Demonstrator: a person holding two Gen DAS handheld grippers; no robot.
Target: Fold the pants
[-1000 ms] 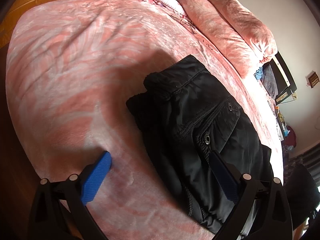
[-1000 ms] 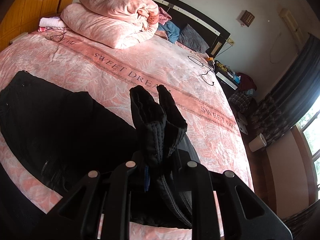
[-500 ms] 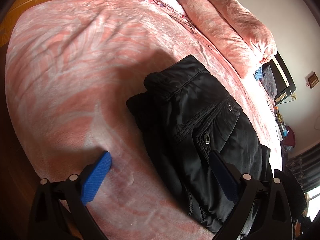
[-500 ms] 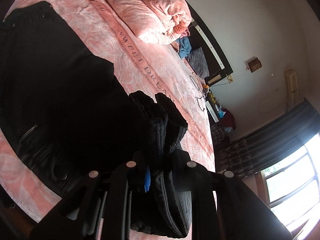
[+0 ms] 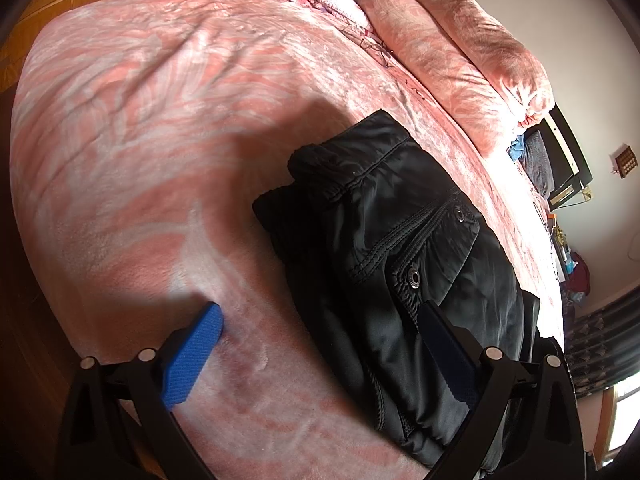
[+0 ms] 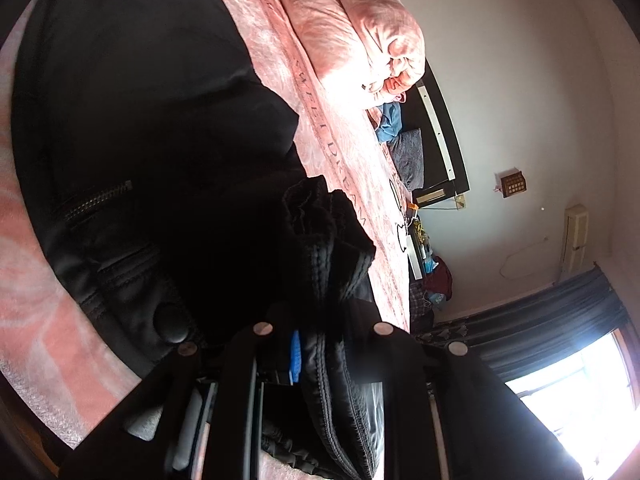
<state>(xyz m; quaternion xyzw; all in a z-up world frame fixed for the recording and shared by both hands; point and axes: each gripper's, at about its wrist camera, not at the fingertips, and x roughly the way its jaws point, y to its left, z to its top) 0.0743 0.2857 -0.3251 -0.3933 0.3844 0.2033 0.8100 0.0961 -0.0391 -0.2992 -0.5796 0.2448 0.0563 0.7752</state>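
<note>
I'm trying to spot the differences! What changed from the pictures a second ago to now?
The right gripper rolled sideways and sank toward the bed, carrying the pinched end of the black pants with it; that view now looks tilted and closer to the pants. Nothing was let go or newly grabbed. The left gripper stayed open and still, with the folded part of the pants lying as before.

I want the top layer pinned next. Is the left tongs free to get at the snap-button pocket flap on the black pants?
Probably yes. The left tongs stand open and empty just above the black padded pants; one blue pad is over the pink blanket, and nothing covers the snap-button pocket flap.
</note>
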